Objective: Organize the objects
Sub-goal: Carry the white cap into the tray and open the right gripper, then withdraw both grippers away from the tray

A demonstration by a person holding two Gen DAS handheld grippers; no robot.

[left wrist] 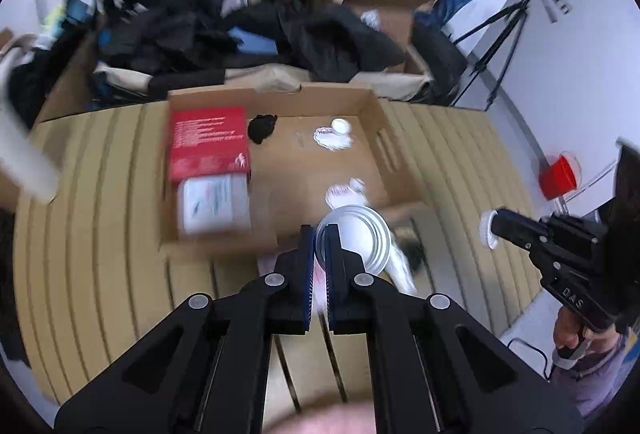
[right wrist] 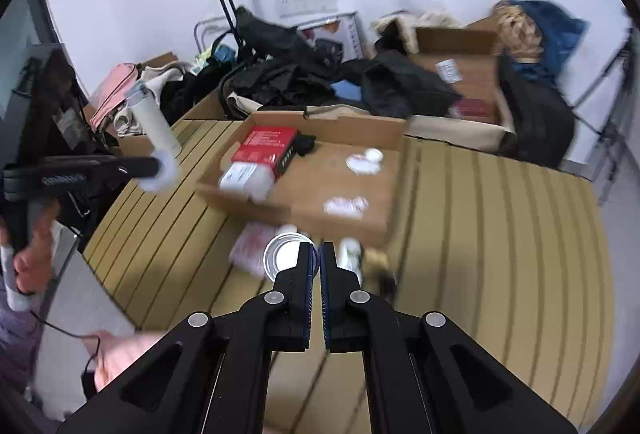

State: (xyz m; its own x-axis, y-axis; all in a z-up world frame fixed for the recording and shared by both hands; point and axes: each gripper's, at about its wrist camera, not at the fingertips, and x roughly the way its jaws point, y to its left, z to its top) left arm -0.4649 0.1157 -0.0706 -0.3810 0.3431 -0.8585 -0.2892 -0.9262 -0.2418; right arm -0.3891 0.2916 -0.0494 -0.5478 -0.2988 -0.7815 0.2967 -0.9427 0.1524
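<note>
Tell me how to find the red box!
Look at the open cardboard box on the slatted tan table. The red box lies in its far left corner, beside a white packet. It is the only red thing inside.

one cardboard box [left wrist: 372,105] — inside it one red box [left wrist: 208,141], one white pack [left wrist: 214,203], one black lump [left wrist: 262,127].

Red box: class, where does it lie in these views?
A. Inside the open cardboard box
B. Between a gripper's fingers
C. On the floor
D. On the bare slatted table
A: the red box lies inside the open cardboard box, beside a white pack.
</note>
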